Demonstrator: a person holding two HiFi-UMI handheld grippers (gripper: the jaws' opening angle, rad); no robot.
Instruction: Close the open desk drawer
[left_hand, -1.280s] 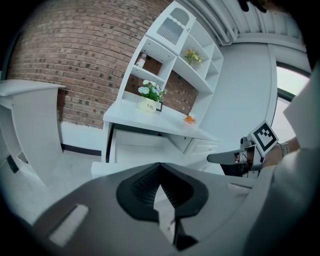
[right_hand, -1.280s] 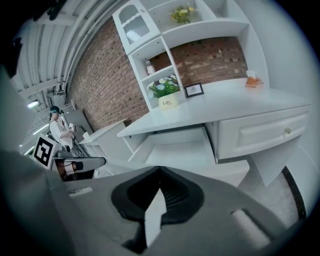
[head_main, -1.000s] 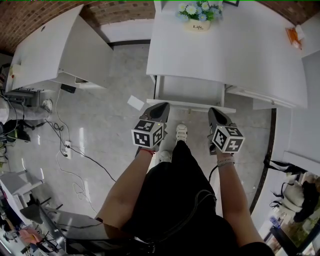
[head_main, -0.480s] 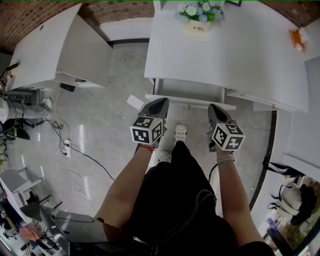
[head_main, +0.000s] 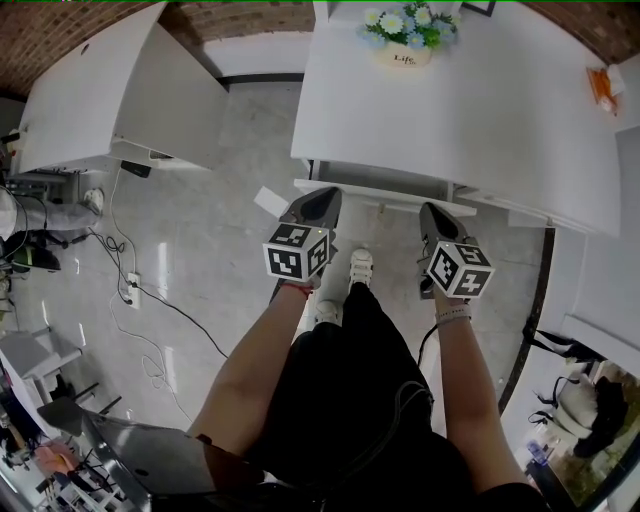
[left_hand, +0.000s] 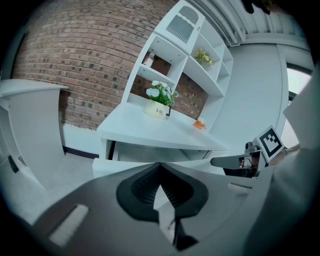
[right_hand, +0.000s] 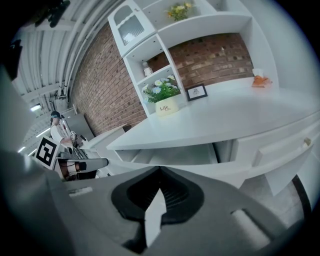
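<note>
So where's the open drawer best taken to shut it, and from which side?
Its front panel, from the person's side: a long flat face, so pushing probably beats pinching. The left hand-held gripper and right hand-held gripper, both shut, sit either side of its middle.

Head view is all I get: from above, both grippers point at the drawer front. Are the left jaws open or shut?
Observer: The left gripper has its jaws shut, tips together, nothing between them.
Operator: And the right one?
Observer: The right gripper is shut and empty too; in its own view the tip lines up with the front panel of the drawer.
Operator: Anything inside that could jam when it goes in?
Observer: The right gripper view looks into the open gap under the desk top, and the part of the inside that shows looks bare.
</note>
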